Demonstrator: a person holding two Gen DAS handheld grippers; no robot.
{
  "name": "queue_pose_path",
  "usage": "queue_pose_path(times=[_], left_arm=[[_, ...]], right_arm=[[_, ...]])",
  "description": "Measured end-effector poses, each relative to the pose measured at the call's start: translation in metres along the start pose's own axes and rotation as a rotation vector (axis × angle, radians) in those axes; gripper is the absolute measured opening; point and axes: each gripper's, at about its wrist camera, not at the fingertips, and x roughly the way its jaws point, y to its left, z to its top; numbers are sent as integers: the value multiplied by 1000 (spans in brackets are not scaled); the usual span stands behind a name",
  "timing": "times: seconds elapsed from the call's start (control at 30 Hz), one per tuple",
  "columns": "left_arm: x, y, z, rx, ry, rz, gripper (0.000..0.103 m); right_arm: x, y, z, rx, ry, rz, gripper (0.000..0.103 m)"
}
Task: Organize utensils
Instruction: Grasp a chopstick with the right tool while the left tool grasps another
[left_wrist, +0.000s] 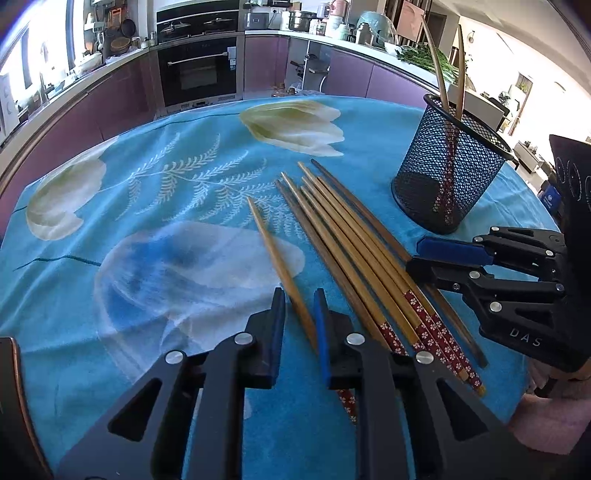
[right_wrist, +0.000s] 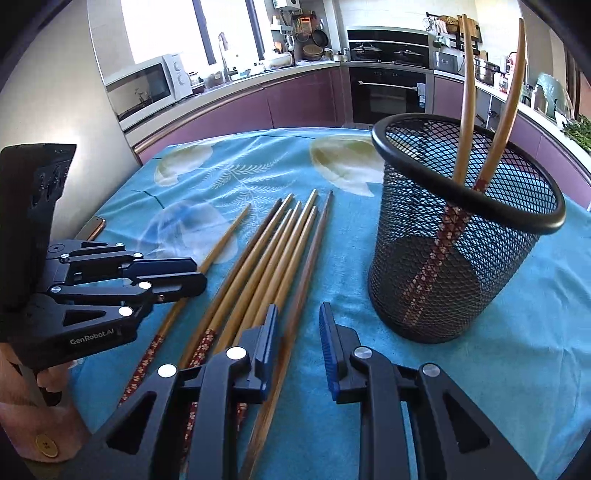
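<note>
Through the left wrist camera I am looking down at my left gripper (left_wrist: 299, 325), whose jaws are standing apart around a single chopstick (left_wrist: 280, 264) that is lying on the blue flowered tablecloth (left_wrist: 110, 314), a little apart from the others. The stick is passing between the pads but I am not seeing either pad pressing on it, so I am reading the jaws as released, nothing gripped. The rest of the chopsticks (left_wrist: 354, 251) are lying bundled side by side just to the right, and the mesh holder (left_wrist: 448, 173) is standing upright beyond them with two sticks already leaning inside. My right gripper (left_wrist: 419, 258) is coming in from the side over the far edge of the bundle; from here its fingers are looking nearly together, with only a thin gap showing.

Through the right wrist camera I am seeing the right gripper (right_wrist: 299, 350) with jaws parted and empty, its left pad sitting over the outermost dark chopstick (right_wrist: 306, 266). The mesh holder (right_wrist: 465, 229) is near, ahead and to the right.

To do this step well, I am judging that I should be closing the left jaws squarely on the lone stick near its patterned end, lifting it level so it is not dragging the cloth, then tipping it upright before lowering it inside the rim (right_wrist: 424, 122), keeping clear of the two leaning sticks
</note>
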Motion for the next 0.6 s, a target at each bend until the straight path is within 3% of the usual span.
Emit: queue_pose_path(times=[0.1, 0.33, 0.47, 0.6], left_arm=[[-1, 0, -1, -15, -3, 6, 12], [-12, 4, -13, -48, -14, 14, 8], [-19, 0, -17, -37, -27, -15, 8], [-22, -7, -19, -9, -31, -48, 8]], right_arm=[[-3, -1, -3, 4, 1, 8, 9], [-21, -11, -14, 42, -3, 42, 6], [-32, -7, -15, 20, -40, 70, 6], [-32, 0, -17, -15, -21, 83, 6]])
